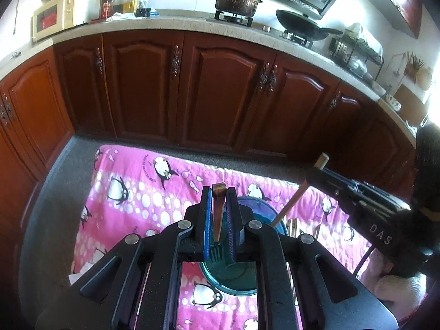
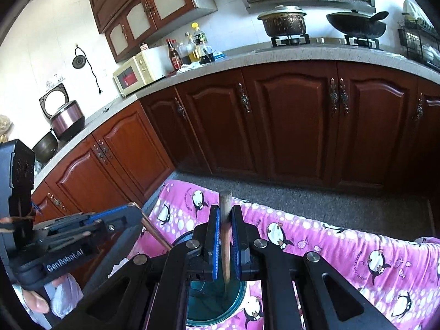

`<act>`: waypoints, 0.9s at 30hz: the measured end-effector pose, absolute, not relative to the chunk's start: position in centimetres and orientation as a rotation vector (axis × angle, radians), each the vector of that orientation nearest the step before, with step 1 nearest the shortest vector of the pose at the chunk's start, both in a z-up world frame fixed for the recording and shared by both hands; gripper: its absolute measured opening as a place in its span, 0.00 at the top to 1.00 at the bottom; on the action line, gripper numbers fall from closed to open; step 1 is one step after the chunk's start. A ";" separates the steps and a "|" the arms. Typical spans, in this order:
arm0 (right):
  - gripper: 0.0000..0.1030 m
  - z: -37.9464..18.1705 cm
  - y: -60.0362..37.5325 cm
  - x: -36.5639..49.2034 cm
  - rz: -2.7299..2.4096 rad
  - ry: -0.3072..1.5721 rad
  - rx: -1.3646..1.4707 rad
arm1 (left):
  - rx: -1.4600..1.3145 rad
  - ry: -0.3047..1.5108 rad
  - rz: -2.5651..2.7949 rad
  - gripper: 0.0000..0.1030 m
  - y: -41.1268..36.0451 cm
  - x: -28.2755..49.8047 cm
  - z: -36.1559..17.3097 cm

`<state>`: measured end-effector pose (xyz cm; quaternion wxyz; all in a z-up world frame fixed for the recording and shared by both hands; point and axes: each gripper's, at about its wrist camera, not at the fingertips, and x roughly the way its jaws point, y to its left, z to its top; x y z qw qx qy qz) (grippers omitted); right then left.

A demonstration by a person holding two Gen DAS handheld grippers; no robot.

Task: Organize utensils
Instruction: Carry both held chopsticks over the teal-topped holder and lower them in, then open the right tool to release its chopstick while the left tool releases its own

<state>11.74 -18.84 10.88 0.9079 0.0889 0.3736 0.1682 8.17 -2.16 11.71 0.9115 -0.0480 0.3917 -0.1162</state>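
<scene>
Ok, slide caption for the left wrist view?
Left gripper lowers a brown-handled fork into the teal bowl on penguin cloth.

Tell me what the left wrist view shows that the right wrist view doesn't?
Only the left: the left gripper clamped on a wooden-handled fork, tines down.
Only the right: a rice cooker, wall cabinets, and the right gripper closed on a round wooden stick.
Both: the teal container, penguin cloth, microwave, pot, wok.

Both wrist views look steeply down along their fingers, close above the teal bowl (image 1: 233,277) on the penguin cloth (image 1: 132,192), facing the wooden cabinets (image 1: 220,90). Left view sits left of the bowl, right view right. Shared: bowl (image 2: 217,299), cloth, cabinets, stove pot (image 2: 283,22).
</scene>
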 end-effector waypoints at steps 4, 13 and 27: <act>0.93 10.5 -19.1 12.2 0.357 0.791 0.218 | -0.079 0.792 -0.234 0.91 -2.7 7.9 11.7; 0.73 9.2 -19.5 12.4 0.357 0.830 0.251 | -0.073 0.798 -0.231 0.90 -3.0 7.8 11.7; 0.71 9.2 -20.4 9.8 0.342 0.838 0.261 | -0.069 0.781 -0.227 0.60 -3.7 5.6 12.1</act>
